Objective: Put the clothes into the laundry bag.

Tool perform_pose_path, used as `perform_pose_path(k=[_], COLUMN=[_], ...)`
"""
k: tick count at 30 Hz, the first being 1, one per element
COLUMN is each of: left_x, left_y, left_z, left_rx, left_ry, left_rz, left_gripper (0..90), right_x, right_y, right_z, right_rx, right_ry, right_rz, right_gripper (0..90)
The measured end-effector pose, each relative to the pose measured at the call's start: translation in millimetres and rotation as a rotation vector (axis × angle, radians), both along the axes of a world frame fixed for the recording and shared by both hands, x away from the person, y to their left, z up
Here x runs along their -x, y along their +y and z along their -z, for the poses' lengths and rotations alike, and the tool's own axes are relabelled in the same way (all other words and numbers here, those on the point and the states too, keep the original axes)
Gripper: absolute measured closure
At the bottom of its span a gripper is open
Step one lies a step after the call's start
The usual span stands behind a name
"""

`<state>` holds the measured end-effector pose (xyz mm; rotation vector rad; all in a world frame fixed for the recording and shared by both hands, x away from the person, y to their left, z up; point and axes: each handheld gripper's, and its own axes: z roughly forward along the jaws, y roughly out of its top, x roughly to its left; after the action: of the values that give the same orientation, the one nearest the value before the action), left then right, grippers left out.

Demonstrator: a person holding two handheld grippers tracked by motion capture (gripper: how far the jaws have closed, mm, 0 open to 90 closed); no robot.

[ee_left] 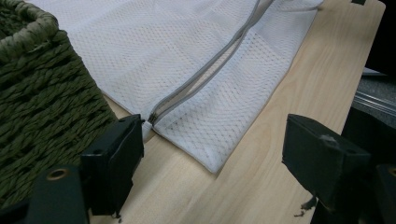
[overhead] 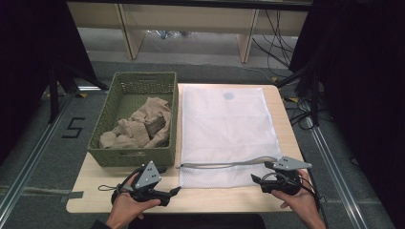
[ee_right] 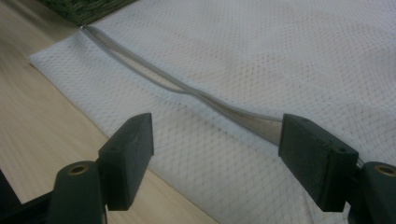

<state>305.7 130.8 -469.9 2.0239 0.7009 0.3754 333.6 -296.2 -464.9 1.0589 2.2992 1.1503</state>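
Note:
A white mesh laundry bag [overhead: 224, 124] lies flat on the wooden table [overhead: 95, 191]. Its grey zipper [overhead: 224, 164] runs across the near end and gapes a little along its length. In the left gripper view the zipper pull [ee_left: 152, 117] sits at the bag's corner, just beyond my left jaw. My left gripper [overhead: 173, 187] [ee_left: 215, 144] is open at the bag's near left corner, beside the basket. My right gripper [overhead: 260, 171] [ee_right: 217, 140] is open over the bag's near right part, its jaws straddling the zipper [ee_right: 187, 88] with nothing held.
A green woven basket [overhead: 131, 155] stands on the table's left side against the bag, holding crumpled beige cloth [overhead: 143, 126]. Bare wood shows along the front edge. Beyond the table are shelving legs, cables and dark curtains on both sides.

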Motion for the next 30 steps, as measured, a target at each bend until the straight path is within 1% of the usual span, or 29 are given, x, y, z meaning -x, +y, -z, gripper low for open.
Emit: perform_pose_path(k=[1, 2, 3, 5, 7, 8, 9, 10, 15, 16, 17, 18, 20, 21, 22, 24, 25, 26, 27, 28, 29, 30], left_x=[-0.2, -0.2, 0.0, -0.5, 0.0, 0.0, -0.8, -0.7, -1.3, -1.4, -0.8, -0.7, -0.6, -1.1, -1.6, -1.0, -1.1, -1.4, -1.3, -1.3, -1.4, -1.2], left_y=[0.2, 0.2, 0.1, 0.5, 0.2, 0.2, 0.7, 0.6, 0.2, 0.4, -0.2, -0.2, -0.4, 0.3, 0.4, -0.3, -0.2, 0.4, 0.3, 0.2, 0.2, -0.3], left_z=[-0.1, -0.1, -0.1, -0.4, -0.1, -0.2, -0.5, -0.3, 0.3, 0.0, -0.1, -0.1, -0.1, -0.3, -0.1, 0.1, 0.0, -0.4, -0.4, -0.3, -0.3, -0.1], left_rx=[0.000, 0.000, -0.004, -0.015, -0.013, -0.013, -0.018, -0.019, -0.022, -0.026, -0.021, -0.020, -0.018, -0.031, -0.029, -0.025, -0.028, -0.040, -0.038, -0.038, -0.039, -0.030], left_ry=[0.004, 0.004, 0.002, -0.007, 0.002, 0.001, -0.007, -0.001, -0.003, -0.009, -0.008, -0.007, -0.006, -0.011, -0.010, -0.012, -0.013, -0.017, -0.017, -0.017, -0.018, -0.016], left_rz=[0.005, 0.005, 0.003, 0.007, -0.001, -0.002, 0.005, -0.001, 0.008, 0.009, 0.005, 0.004, 0.002, 0.003, 0.008, 0.000, 0.001, 0.003, 0.003, 0.003, 0.002, 0.001], left_gripper=[20.4, 20.4, 20.4, 20.4, 20.6, 20.7, 20.7, 20.6, 20.7, 20.7, 20.7, 20.7, 20.7, 20.7, 20.7, 20.7, 20.8, 20.8, 20.8, 20.8, 20.8, 20.8], right_x=[0.2, 0.2, -0.5, -0.4, -0.7, -0.2, -0.2, -0.4, -1.5, -1.5, -2.8, -2.8, -2.6, -2.7, -2.2, -2.7, -2.6, -3.2, -3.1, -5.8, -9.9, -12.1], right_y=[0.4, 0.4, 0.1, 0.0, -0.2, 0.0, 0.0, -0.3, -1.2, -1.2, -1.2, -1.2, -1.5, -1.6, -1.7, -2.0, -2.2, -3.6, -3.8, -6.4, -12.2, -15.3], right_z=[0.2, 0.2, 0.3, 0.1, 0.5, 0.4, 0.4, 0.2, 0.4, 0.4, 0.9, 0.9, 0.5, 0.4, 0.5, 0.5, 0.1, -0.5, 0.1, 0.7, 1.6, 2.1], right_rx=[-0.007, -0.007, -0.006, -0.006, 0.001, 0.002, 0.002, 0.008, 0.016, 0.016, 0.016, 0.016, 0.013, 0.013, 0.020, 0.027, 0.042, 0.089, 0.127, 0.181, 0.270, 0.305], right_ry=[0.013, 0.013, 0.009, 0.008, 0.010, 0.012, 0.012, 0.002, -0.001, -0.001, 0.016, 0.016, 0.020, 0.020, -0.002, -0.001, -0.007, -0.040, -0.042, -0.072, -0.101, -0.112], right_rz=[-0.002, -0.002, -0.010, -0.007, -0.008, 0.002, 0.002, 0.003, -0.001, -0.001, -0.019, -0.019, -0.016, -0.015, 0.010, 0.010, 0.016, 0.029, 0.041, 0.041, 0.057, 0.068], right_gripper=[27.8, 27.8, 27.8, 27.8, 27.8, 27.8, 27.8, 27.8, 27.8, 27.8, 27.8, 27.8, 27.8, 27.8, 27.9, 28.4, 28.8, 29.4, 29.9, 30.6, 31.2, 31.4])
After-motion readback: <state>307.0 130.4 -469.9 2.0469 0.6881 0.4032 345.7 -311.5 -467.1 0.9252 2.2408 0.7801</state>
